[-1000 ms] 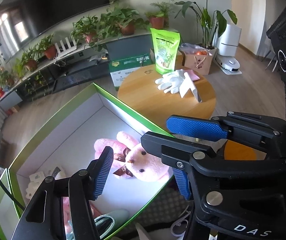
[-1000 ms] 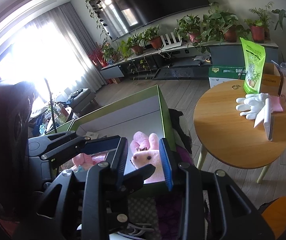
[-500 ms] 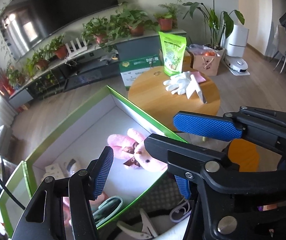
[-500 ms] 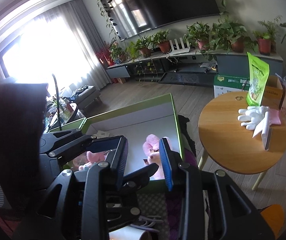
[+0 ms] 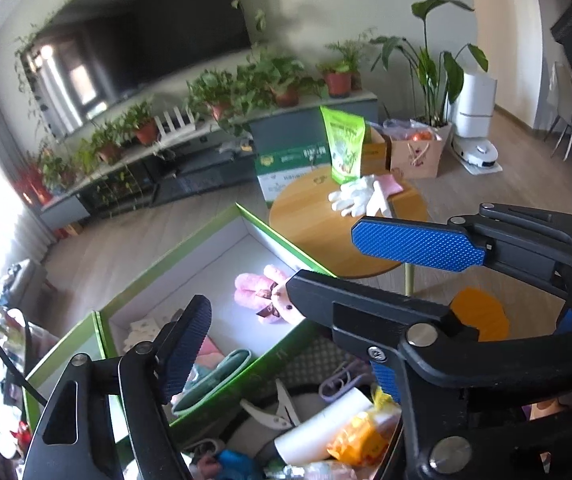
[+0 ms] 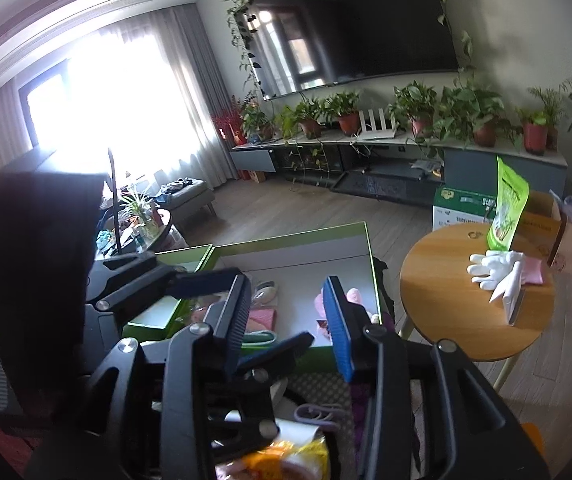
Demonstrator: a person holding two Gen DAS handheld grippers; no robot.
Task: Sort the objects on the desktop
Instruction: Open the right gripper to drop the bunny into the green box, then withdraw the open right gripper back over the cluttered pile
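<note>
Pink plush rabbit (image 5: 268, 300), soft, light: lies beyond opening, empty left jaws; to be pinched at body.

left wrist: above green box (image 5: 222, 240), facing down | right wrist: flatter | shared: round table (image 6: 437, 280)

A home living room, seemingly: wall television (image 6: 357, 28), potted plants (image 6: 413, 108), curtained window (image 6: 126, 100).
</note>
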